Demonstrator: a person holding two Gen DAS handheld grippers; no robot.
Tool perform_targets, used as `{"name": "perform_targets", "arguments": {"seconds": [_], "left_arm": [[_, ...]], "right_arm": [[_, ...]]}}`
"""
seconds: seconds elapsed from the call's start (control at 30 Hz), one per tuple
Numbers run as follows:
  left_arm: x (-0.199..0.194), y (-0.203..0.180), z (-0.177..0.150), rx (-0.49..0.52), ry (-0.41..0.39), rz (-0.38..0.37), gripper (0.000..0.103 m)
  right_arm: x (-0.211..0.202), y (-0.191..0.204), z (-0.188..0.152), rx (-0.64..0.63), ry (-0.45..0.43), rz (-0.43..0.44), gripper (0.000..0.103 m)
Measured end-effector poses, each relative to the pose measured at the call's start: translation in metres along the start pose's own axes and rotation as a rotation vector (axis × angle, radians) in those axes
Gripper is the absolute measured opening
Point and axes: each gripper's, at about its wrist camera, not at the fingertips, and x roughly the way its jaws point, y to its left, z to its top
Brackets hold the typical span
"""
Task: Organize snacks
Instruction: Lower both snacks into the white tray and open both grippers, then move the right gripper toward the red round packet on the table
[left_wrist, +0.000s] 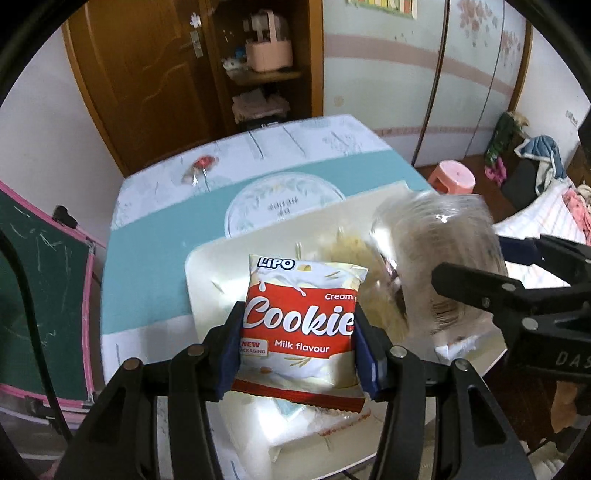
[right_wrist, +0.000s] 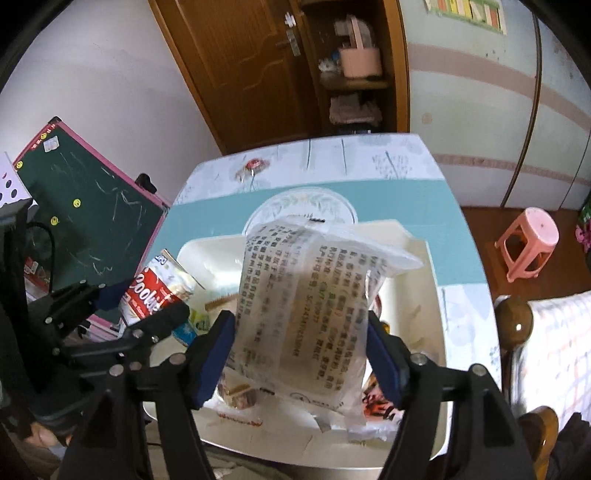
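Observation:
My left gripper (left_wrist: 298, 314) is shut on a red and white Lipo cookie packet (left_wrist: 299, 295), its blue pads pressing both sides. It holds the packet upright above a cream tray (left_wrist: 207, 266) on the table. In the right wrist view the same packet (right_wrist: 155, 295) hangs at the tray's left edge. My right gripper (right_wrist: 300, 321) stands wide open around a clear printed snack bag (right_wrist: 303, 295). The bag is blurred and tilted over the tray (right_wrist: 207, 251), loose between the pads. It also shows as a blur (left_wrist: 436, 251) in the left wrist view.
Other snack packets lie in the tray, one orange-red (right_wrist: 376, 402) and one white (left_wrist: 314, 417). The table has a teal and white cloth (left_wrist: 147, 258). A green chalkboard (left_wrist: 44, 295) leans at the left, with a pink stool (right_wrist: 528, 240) and a bed (right_wrist: 554, 350) at the right.

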Motion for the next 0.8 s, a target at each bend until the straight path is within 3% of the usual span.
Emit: {"name": "perform_targets", "arguments": {"seconds": [0.1, 0.27, 0.8], "left_arm": [[0.006, -0.001, -0.005, -0.013, 0.028, -0.021, 0.094], [0.010, -0.001, -0.005, -0.028, 0.035, -0.007, 0.096], [0.017, 0.000, -0.006, -0.029, 0.068, 0.013, 0.096]], "right_arm": [[0.004, 0.000, -0.002, -0.005, 0.004, -0.034, 0.073], [0.002, -0.002, -0.003, 0.000, -0.028, -0.089, 0.078], [0.016, 0.001, -0.008, -0.010, 0.028, -0.075, 0.078]]}}
